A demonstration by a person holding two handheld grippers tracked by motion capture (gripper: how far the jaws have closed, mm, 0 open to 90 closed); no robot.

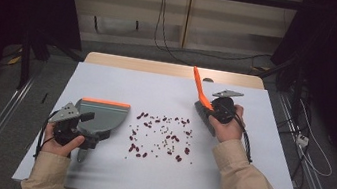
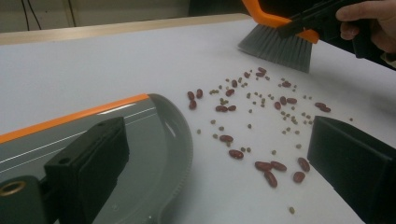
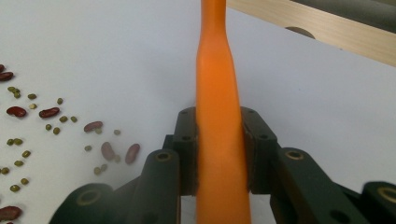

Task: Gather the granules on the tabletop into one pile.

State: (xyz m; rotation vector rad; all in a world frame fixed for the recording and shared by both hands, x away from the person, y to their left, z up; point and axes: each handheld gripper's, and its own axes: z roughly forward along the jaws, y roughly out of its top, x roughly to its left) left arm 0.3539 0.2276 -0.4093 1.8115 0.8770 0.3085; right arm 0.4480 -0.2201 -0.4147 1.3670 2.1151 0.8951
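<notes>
While the small hand brush with an orange plastic handle and grey bristles (image 1: 202, 99) stands at the right of the white table top (image 1: 94, 174), its bristles rest on or just above the surface beside a scatter of dark red kidney beans and small green mung beans (image 1: 162, 136). From the look of it, the brush is light and its handle is stiff, smooth plastic that could twist in a loose hold, so the narrow waist of the handle just above the bristle block seems the best place to grip. The bristles look soft and should bend as they drag. Held in the person's right hand, the right gripper (image 3: 219, 154) has its two black jaws clamped on exactly that part of the handle, which rises up and away between them.

The beans are hard, loose and rounded, likely to roll and skip if swept fast. They lie between the brush and a grey plastic dustpan with an orange front lip (image 1: 103, 112), which sits flat at the left of the table. At the pan's rear is the left gripper (image 1: 71, 123). Whether its jaws pinch the pan cannot be made out; in the left gripper view they stand well apart.
</notes>
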